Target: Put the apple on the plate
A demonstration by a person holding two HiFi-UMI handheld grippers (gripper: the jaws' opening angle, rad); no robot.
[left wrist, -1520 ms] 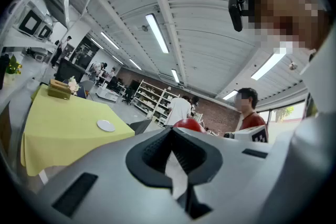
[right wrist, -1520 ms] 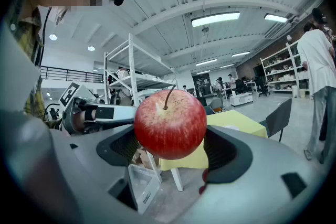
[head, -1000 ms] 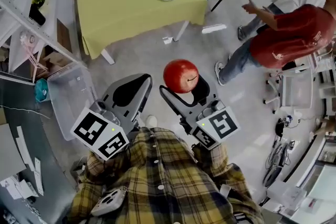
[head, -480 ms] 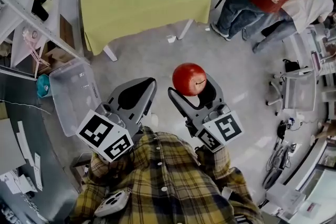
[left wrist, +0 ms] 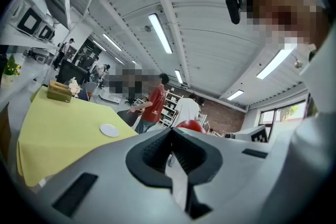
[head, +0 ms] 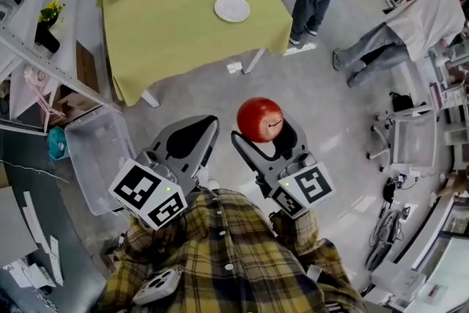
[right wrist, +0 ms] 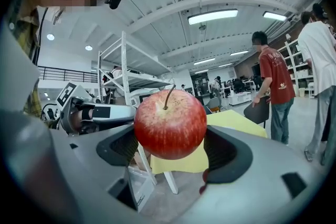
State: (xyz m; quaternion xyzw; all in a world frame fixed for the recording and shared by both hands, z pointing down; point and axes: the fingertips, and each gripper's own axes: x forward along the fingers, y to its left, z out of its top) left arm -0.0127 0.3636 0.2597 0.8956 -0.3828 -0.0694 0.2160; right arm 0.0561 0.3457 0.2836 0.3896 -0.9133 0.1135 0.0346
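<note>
Right gripper (head: 258, 127) clamped on apple (head: 259, 119), stem up. Left gripper (left wrist: 170, 134) closed, empty. Plate (head: 231, 8) on table (head: 168, 33), well ahead. Best: carry level, lower onto plate centre, then release.

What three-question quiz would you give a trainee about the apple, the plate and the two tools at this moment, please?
1. True or false: the apple already lies on the plate.
2. Which tool grips the apple? A) left tool B) right tool C) neither
3. Fill the gap: the left tool's jaws are ____, with nothing between them.
Key: 1 false, the apple is held well away from the plate, which sits bare on the yellow table; 2 B; 3 together.
</note>
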